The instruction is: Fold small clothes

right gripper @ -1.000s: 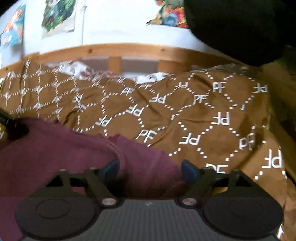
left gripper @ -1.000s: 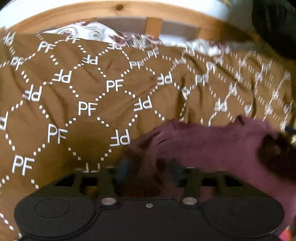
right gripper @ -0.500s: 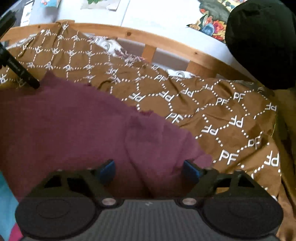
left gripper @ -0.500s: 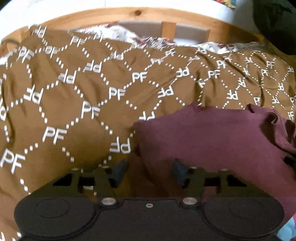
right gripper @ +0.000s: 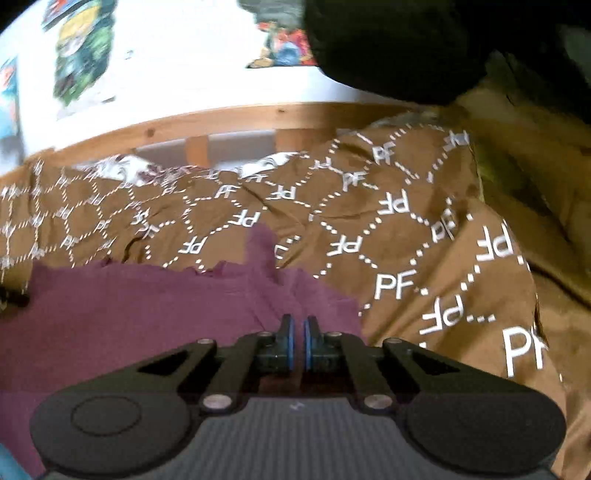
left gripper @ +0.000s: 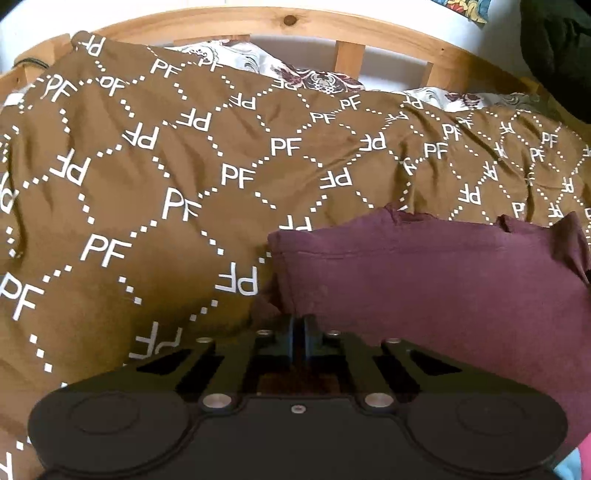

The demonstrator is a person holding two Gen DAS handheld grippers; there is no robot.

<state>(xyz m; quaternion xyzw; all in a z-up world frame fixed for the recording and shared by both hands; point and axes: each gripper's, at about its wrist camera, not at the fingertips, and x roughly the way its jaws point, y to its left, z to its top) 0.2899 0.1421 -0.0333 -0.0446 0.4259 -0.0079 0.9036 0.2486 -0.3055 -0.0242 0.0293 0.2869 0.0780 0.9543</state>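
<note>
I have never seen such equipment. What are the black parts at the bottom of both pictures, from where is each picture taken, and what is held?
A person holds black tongs in each hand, with a camera looking along the fingers. One picture is from the left tongs, the other from the right tongs. A maroon garment lies on a brown bedspread printed "PF", with a wooden bed frame behind. Both tongs have just closed, each pinching the garment's near edge.
</note>
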